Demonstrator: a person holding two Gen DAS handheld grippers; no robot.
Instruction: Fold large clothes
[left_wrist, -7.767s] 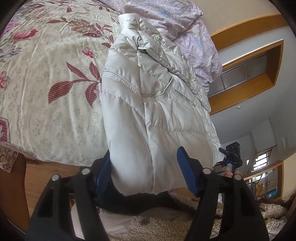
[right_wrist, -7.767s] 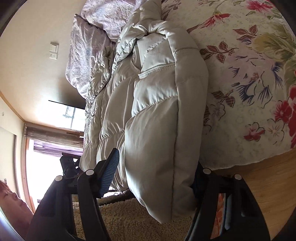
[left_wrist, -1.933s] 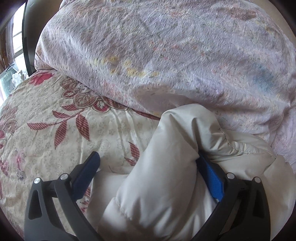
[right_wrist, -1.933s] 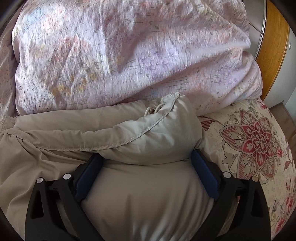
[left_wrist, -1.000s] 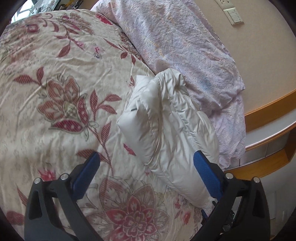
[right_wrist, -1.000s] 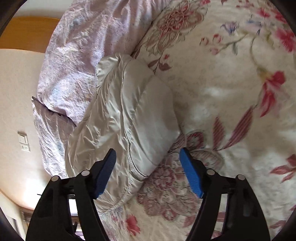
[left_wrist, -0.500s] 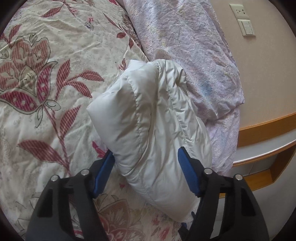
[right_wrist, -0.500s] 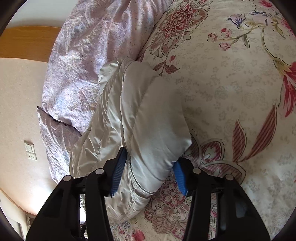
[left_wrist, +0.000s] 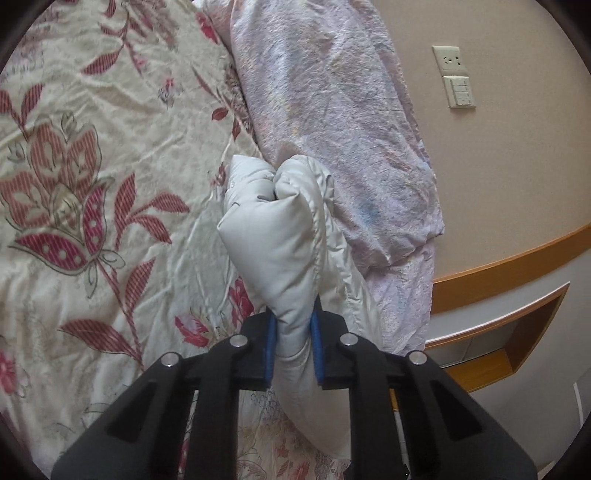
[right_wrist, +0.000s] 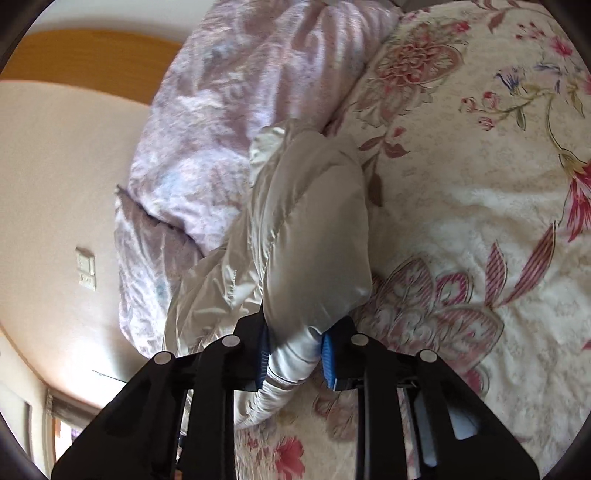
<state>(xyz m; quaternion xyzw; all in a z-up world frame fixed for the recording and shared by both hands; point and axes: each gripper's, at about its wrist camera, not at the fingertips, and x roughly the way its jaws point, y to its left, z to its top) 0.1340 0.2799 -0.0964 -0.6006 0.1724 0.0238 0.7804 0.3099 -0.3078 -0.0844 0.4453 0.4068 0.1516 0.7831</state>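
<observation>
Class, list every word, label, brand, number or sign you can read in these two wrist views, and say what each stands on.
No readable text in either view.
Wall socket and switch plate: no legible lettering; in the right wrist view the plate is blurred.
Padded jacket, floral bedspread, lilac duvet: patterns only, no label or brand visible.
</observation>
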